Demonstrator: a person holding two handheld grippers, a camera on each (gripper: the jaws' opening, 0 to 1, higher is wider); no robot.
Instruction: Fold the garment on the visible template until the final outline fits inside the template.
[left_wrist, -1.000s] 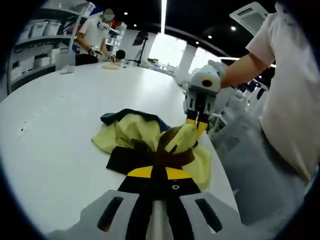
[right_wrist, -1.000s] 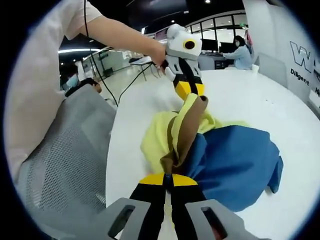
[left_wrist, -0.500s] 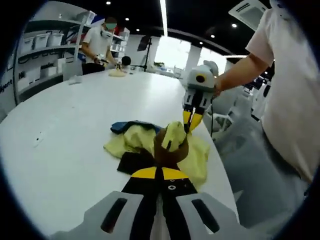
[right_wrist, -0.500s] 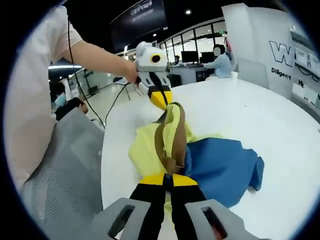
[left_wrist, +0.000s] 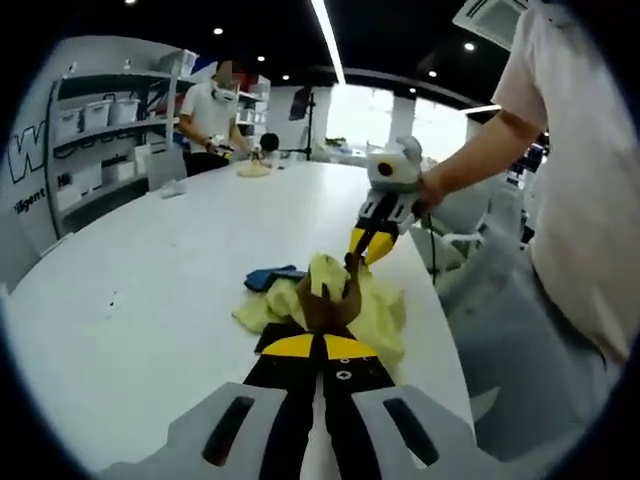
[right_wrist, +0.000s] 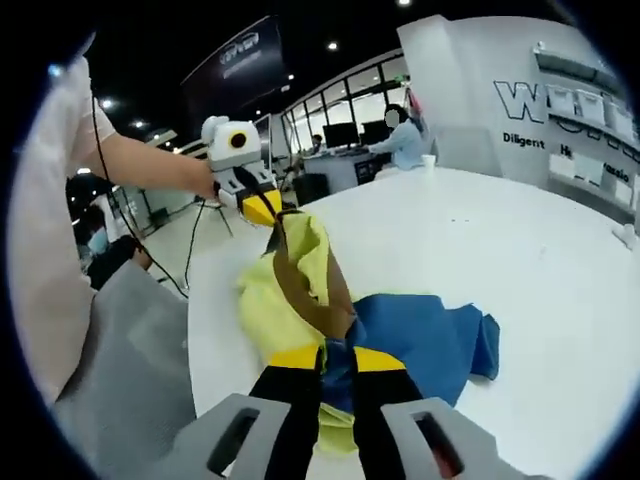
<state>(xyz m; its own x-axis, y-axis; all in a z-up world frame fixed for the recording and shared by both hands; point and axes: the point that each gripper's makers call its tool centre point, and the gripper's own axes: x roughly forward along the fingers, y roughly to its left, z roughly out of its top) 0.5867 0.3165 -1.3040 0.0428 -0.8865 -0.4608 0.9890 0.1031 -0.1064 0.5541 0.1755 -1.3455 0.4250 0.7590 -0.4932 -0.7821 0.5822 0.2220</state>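
Both claws clamp the garment, its brown band stretched lengthwise between them

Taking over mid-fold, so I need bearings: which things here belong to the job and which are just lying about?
Job:
garment, yellow, brown and blue
left hand-held gripper, shut on it
right hand-held gripper, shut on it
white table

Lying about:
mesh chair
shelves with bins
people at the table's far ends

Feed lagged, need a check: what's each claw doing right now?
Left claw: shut on the garment.
Right claw: shut on the garment too.
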